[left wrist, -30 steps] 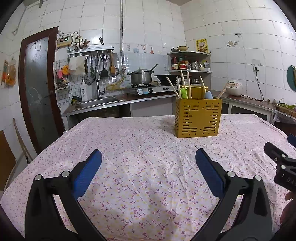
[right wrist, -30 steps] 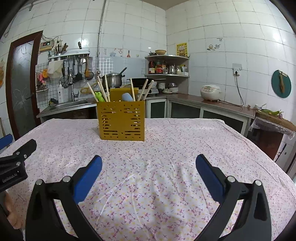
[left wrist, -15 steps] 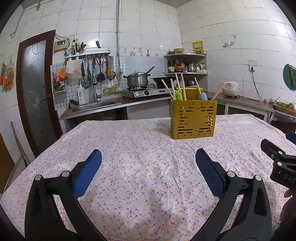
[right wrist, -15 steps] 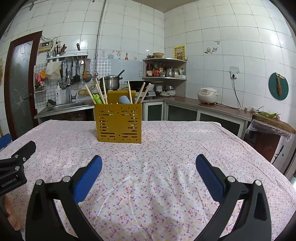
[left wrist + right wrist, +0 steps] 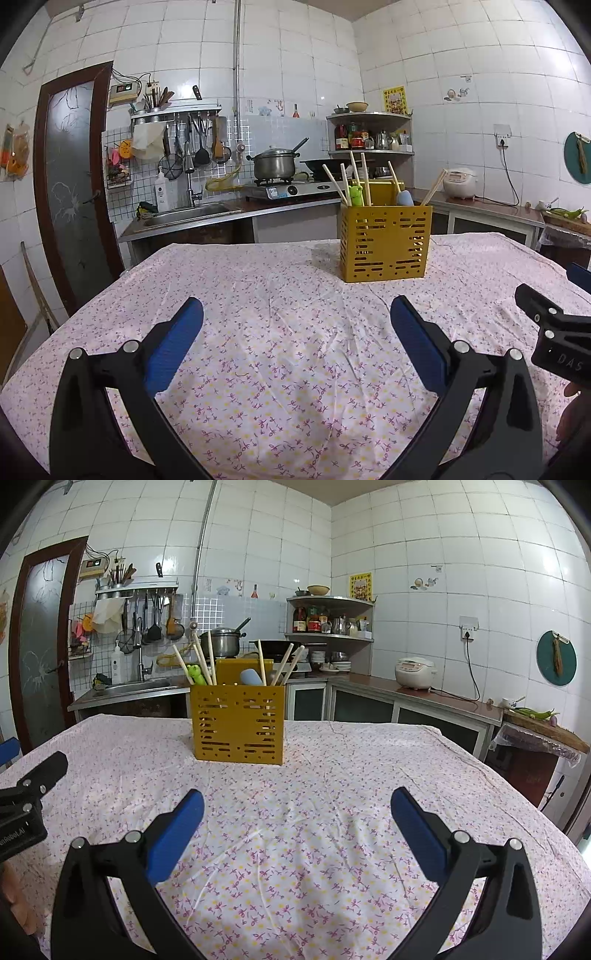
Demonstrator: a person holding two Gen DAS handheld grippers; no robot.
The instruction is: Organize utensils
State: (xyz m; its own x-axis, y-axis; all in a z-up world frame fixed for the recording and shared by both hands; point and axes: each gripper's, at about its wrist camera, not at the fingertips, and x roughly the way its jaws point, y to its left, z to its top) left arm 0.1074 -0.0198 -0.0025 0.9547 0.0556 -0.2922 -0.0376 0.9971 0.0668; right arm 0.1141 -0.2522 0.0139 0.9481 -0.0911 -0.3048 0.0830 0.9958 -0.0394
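Chopsticks [image 5: 364, 177] of pale wood, a small green frog-topped utensil [image 5: 355, 195] and a light blue rounded handle [image 5: 405, 197] all stand upright in the perforated mustard-yellow metal holder [image 5: 386, 243], which sits on the far middle of the counter under a white cloth with small pink flowers [image 5: 288, 332]. Nothing else lies loose on that cloth as far as I can see, so the sorting looks finished, or close to it; whether each piece is in its proper compartment cannot be told from here.

The left tool [image 5: 295, 336] hangs low over the near cloth, its blue-padded jaws spread wide and holding nothing. The right tool [image 5: 297, 821] is just the same: wide apart, empty, well short of the holder.
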